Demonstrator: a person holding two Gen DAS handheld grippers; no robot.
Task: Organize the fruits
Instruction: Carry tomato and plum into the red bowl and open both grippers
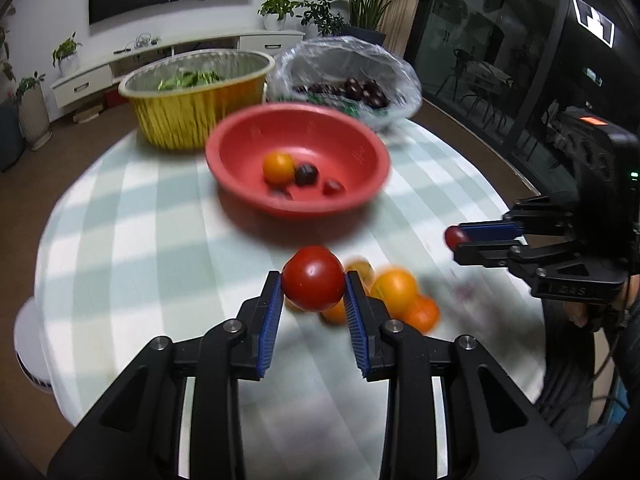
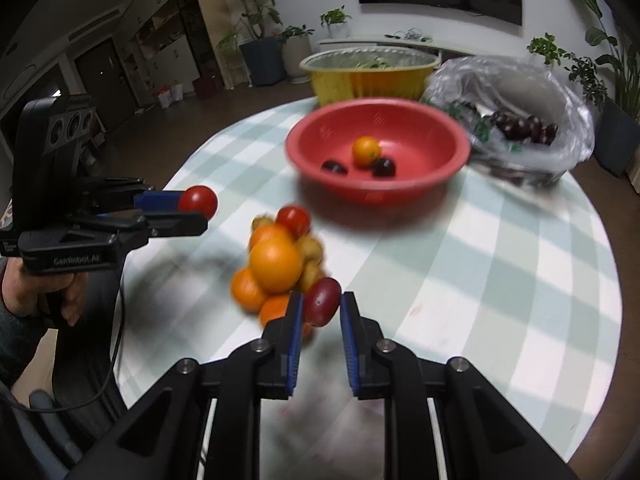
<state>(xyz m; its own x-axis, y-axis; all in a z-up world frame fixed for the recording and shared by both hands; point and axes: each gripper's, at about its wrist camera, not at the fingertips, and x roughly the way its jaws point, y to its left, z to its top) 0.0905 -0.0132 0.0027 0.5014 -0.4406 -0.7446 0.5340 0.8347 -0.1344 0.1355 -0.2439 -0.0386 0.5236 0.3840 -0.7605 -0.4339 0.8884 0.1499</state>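
Note:
My left gripper point(image 1: 313, 280) is shut on a red tomato point(image 1: 313, 278) and holds it above the table, short of the red bowl point(image 1: 240, 140). It also shows in the right wrist view point(image 2: 196, 210). My right gripper point(image 2: 320, 302) is shut on a dark red grape point(image 2: 321, 301), held above the table beside a pile of oranges point(image 2: 276, 266) and small fruits; it also shows in the left wrist view point(image 1: 456, 242). The red bowl point(image 2: 420, 128) holds an orange point(image 2: 366, 151) and some dark fruits point(image 2: 384, 167).
A gold foil container point(image 1: 192, 116) with greens stands behind the bowl. A clear plastic bag point(image 1: 400, 76) of dark fruits lies at the back right. The round table has a green checked cloth point(image 1: 140, 220). More oranges point(image 1: 396, 288) lie under my left gripper.

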